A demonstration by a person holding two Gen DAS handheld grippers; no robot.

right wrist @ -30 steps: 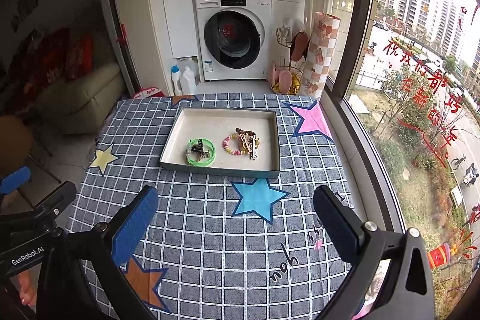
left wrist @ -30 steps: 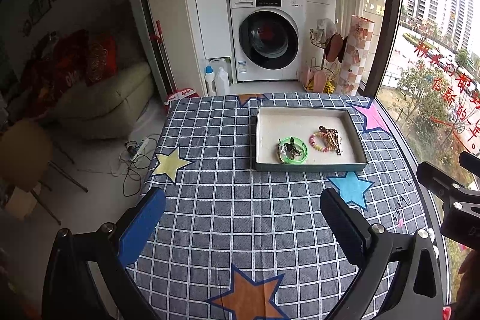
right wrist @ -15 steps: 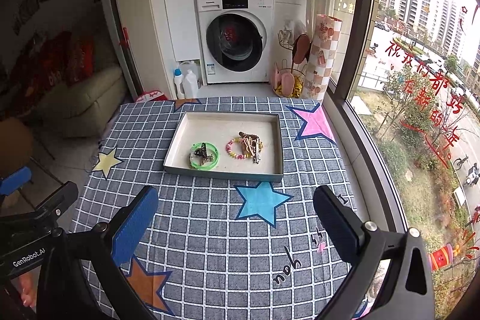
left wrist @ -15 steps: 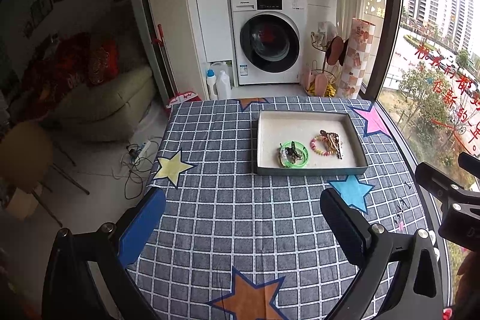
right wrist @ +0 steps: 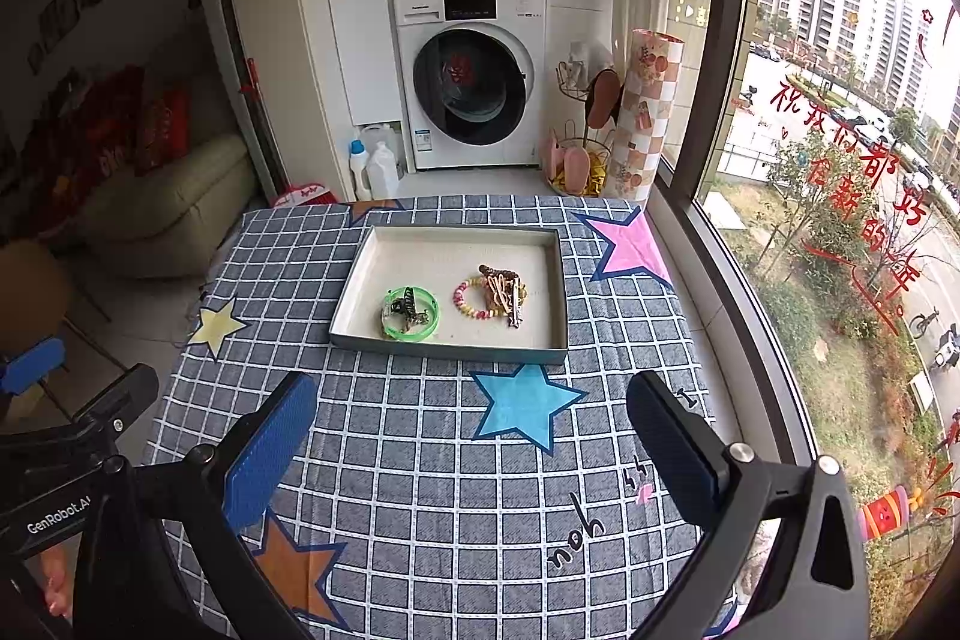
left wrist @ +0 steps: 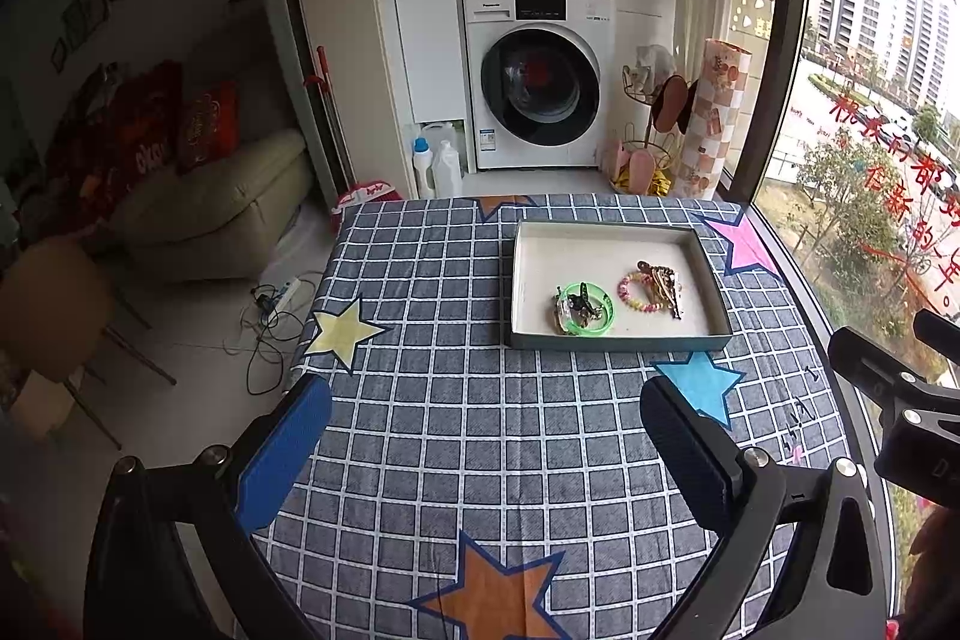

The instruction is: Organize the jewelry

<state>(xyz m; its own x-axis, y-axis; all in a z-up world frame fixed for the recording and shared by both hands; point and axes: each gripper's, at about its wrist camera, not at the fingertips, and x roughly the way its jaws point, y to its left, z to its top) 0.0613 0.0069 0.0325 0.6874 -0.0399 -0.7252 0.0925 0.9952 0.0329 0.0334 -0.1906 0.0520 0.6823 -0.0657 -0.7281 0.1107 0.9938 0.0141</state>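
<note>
A: Status? Jewelry location?
B: Green plastic bangle [right wrist: 411,321], beaded bracelet [right wrist: 474,298] and clips sat inside the shallow grey tray [right wrist: 447,349], far on the table. Looked done.
A: Grippers?
B: Left gripper [left wrist: 486,439] and right gripper [right wrist: 471,430] were both wide, holding nothing, well short of the tray.

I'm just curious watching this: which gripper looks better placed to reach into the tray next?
Probably the right gripper: the tray lies straight ahead of its open jaws, but right of the left gripper.
</note>
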